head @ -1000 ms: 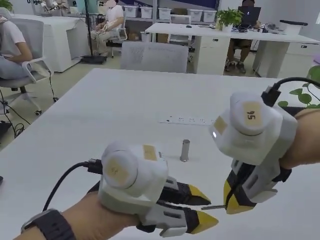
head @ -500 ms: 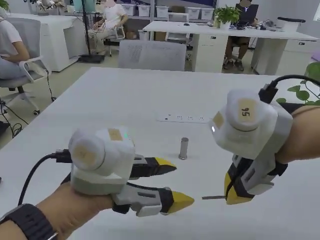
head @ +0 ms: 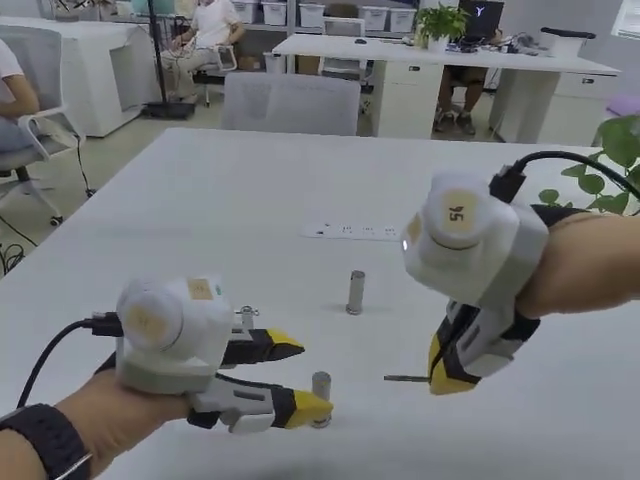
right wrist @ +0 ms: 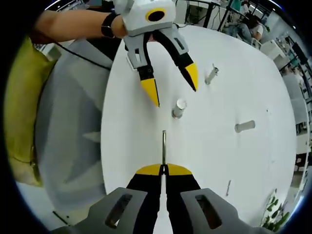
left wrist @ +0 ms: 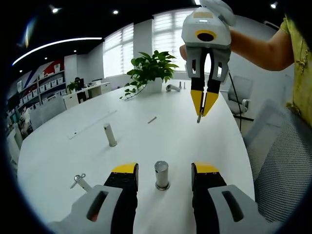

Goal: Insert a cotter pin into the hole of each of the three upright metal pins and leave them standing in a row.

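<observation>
Open left gripper brackets a metal pin, probably to steady it; right gripper, at three o'clock, clamps a cotter pin.

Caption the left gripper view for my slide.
Open left tool frames an upright metal pin while the right tool hangs above the table, pinching a cotter pin.

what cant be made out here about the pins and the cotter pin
Head view: the left metal pin is mostly hidden behind the left gripper.
Left gripper view: the hole in the near metal pin is too small to see.
Right gripper view: the gripped end of the cotter pin is hidden between the jaws of the right gripper.
</observation>
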